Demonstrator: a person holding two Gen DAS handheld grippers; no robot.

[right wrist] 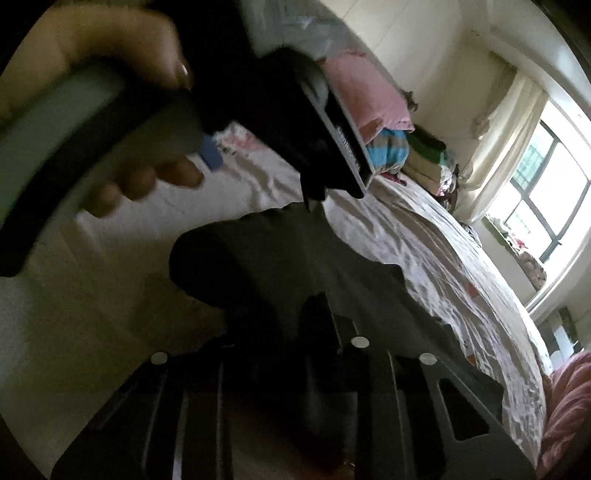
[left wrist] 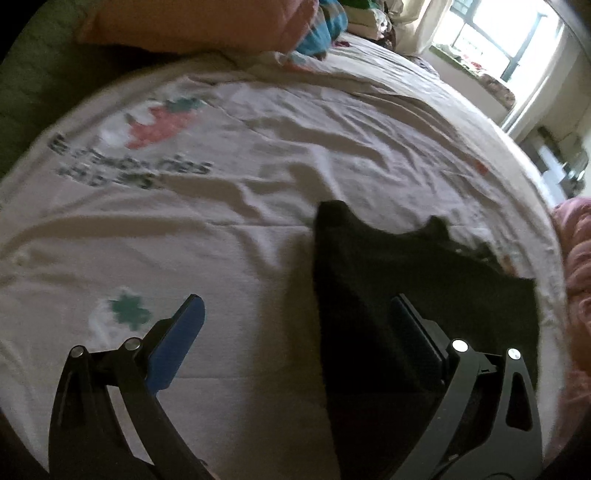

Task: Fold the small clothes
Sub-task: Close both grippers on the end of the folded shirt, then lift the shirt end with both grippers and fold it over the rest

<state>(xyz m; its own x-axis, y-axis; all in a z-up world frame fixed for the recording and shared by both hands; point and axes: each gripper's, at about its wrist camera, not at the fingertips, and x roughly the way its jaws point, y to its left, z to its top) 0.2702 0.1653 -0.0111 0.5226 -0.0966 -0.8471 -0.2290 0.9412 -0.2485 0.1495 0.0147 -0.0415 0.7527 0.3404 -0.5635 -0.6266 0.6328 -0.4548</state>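
Observation:
A small black garment (left wrist: 388, 280) lies on the white printed bedsheet (left wrist: 258, 166). My left gripper (left wrist: 295, 306) is open above it, the blue finger (left wrist: 177, 343) over bare sheet and the other finger (left wrist: 417, 332) over the black cloth. In the right wrist view the same black garment (right wrist: 280, 266) hangs bunched in front of my right gripper (right wrist: 317, 306), whose jaws stand close together on its edge. The left gripper's handle, held by a hand (right wrist: 92, 92), fills the upper left of that view.
An orange pillow (left wrist: 199, 22) and a striped blue one (left wrist: 325, 26) lie at the bed's head, with stacked clothes (right wrist: 432, 162) beside them. A pink quilt (left wrist: 576, 266) lies at the right edge. A window (right wrist: 543, 192) is beyond the bed.

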